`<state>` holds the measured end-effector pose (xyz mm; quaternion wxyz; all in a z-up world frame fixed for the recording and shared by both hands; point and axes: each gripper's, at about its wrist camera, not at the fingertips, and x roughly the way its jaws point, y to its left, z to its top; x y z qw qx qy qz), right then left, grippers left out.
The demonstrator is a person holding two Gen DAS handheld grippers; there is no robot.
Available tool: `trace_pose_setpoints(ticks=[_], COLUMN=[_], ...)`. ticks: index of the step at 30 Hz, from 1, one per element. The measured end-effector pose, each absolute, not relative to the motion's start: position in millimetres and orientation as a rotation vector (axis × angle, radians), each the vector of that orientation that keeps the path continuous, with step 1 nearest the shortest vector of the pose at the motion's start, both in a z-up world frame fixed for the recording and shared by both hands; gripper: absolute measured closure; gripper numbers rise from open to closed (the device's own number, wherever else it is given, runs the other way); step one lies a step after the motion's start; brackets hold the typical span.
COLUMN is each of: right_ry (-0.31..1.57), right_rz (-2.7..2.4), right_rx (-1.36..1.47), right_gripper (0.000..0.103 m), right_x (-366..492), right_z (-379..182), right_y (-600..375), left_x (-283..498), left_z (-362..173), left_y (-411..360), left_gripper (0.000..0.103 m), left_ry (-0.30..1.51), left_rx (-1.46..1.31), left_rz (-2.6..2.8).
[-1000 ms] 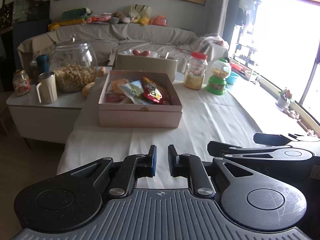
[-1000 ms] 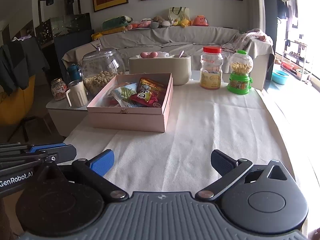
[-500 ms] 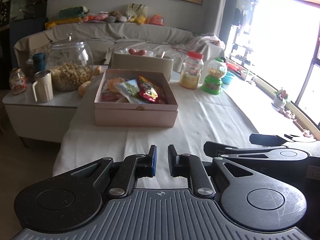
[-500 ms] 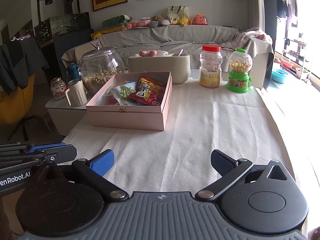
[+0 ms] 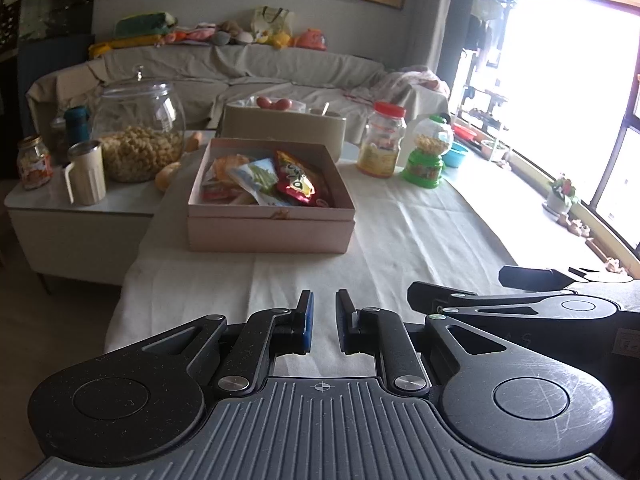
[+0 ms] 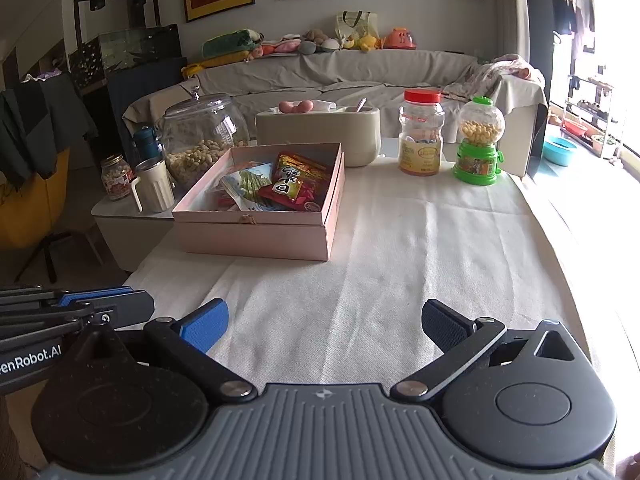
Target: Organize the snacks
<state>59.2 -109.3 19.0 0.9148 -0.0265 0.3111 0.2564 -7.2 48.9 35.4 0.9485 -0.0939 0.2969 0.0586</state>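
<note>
An open pink box (image 5: 272,232) (image 6: 256,236) stands on the white tablecloth (image 6: 400,240), left of the middle. Several snack packets (image 5: 294,178) (image 6: 294,184) lie inside it, a red one on top. My left gripper (image 5: 322,322) hovers over the near edge of the cloth, well short of the box, shut with nothing between its blue pads. My right gripper (image 6: 324,324) hangs beside it on the right, wide open and empty, also over the near cloth. Each gripper shows at the edge of the other's view.
Behind the box stand a beige container (image 5: 280,128), a red-lidded jar (image 5: 382,142) and a green candy dispenser (image 5: 428,156). On the lower side table at the left are a big glass jar of nuts (image 5: 138,144), a cream mug (image 5: 86,172) and a small jar (image 5: 34,164).
</note>
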Motion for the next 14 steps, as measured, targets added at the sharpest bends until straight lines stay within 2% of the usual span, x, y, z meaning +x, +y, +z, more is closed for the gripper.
trace_pose_setpoints(ticks=[14], right_ry=[0.653], right_rz=[0.519], right_rx=[-0.055], right_gripper=[0.0], right_x=[60.1], right_z=[18.9], right_y=[-107.7], left_x=[-6.1], left_z=[23.8], left_y=[59.2], left_gripper=[0.087], left_ry=[0.588], left_rx=[-0.212], left_rz=[0.116])
